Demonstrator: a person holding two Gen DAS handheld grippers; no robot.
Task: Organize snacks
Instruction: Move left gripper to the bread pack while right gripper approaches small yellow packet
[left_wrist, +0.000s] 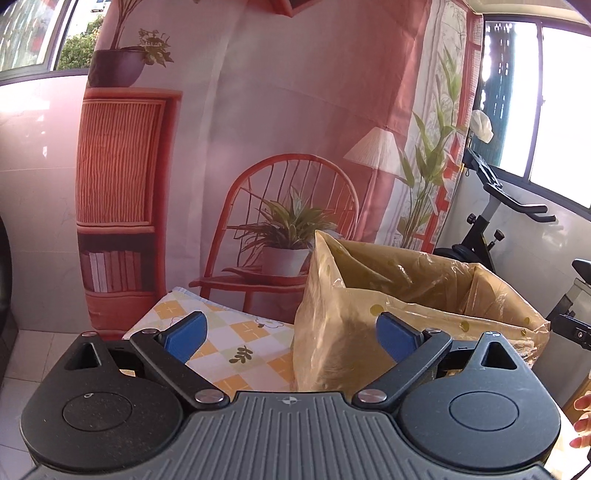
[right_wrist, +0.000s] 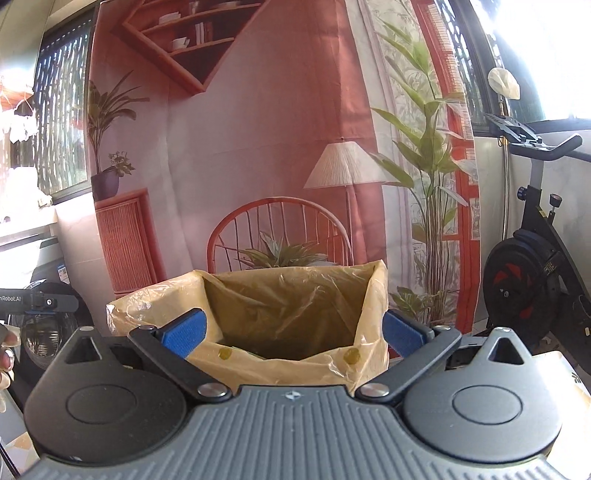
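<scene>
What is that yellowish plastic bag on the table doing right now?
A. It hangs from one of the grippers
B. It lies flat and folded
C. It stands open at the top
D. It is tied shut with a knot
C. The yellow bag stands upright with its mouth spread wide, so the right wrist view looks into it; neither gripper grips it.
</scene>
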